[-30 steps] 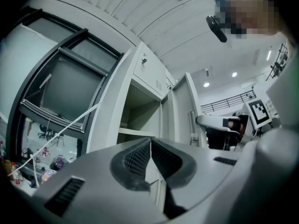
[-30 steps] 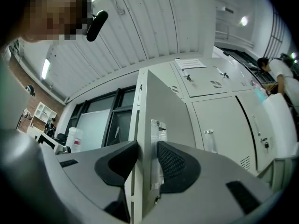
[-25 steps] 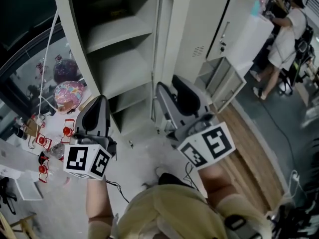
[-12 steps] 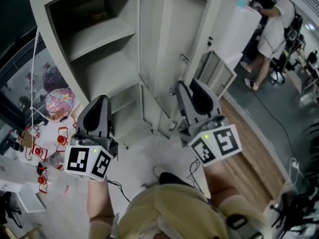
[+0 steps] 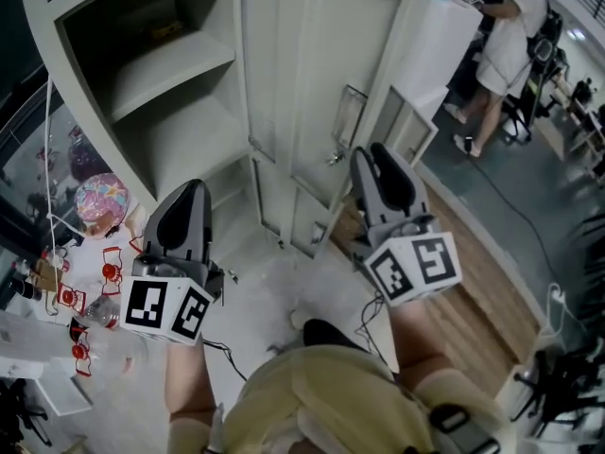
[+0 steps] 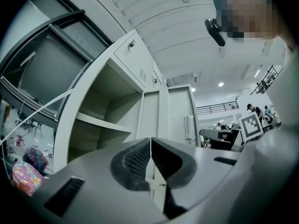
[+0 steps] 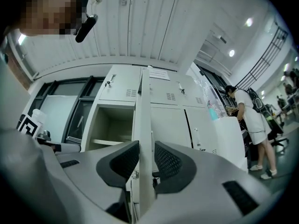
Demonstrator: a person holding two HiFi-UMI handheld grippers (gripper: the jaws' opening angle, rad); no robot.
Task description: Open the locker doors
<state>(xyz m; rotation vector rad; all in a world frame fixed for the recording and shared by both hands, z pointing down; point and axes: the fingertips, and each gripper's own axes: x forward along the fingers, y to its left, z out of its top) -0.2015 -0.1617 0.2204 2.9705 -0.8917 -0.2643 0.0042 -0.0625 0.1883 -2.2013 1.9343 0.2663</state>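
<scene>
Filling the bottom of the head view: my yellow top (image 5: 312, 400) and both forearms.

Left marker cube (image 5: 165, 305): black-and-white squares, sitting on the rear of my left gripper.
Left gripper (image 5: 189, 192): jaws brought fully together, nothing between them. It points toward the open compartment and touches no part of it.

Right marker cube (image 5: 416, 268): on the rear of my right gripper.
Right gripper (image 5: 383, 159): jaws partly apart and just now closing. The free edge of the locker door (image 5: 321, 83) stands upright in the gap, with a ribbed pad close on either side. I cannot tell whether either pad presses on it.

Locker door: grey, swung open, its edge turned toward me, with a handle (image 5: 347, 116) on the face.
Locker (image 5: 71, 83): grey metal, left compartment open, with bare shelves (image 5: 175, 64) inside.
Patterned round bag (image 5: 99, 201): on the floor to the left of the locker.
Low open door (image 5: 416, 130): beyond my right gripper.
Person in white (image 5: 501, 26): standing well apart at the far right.
</scene>
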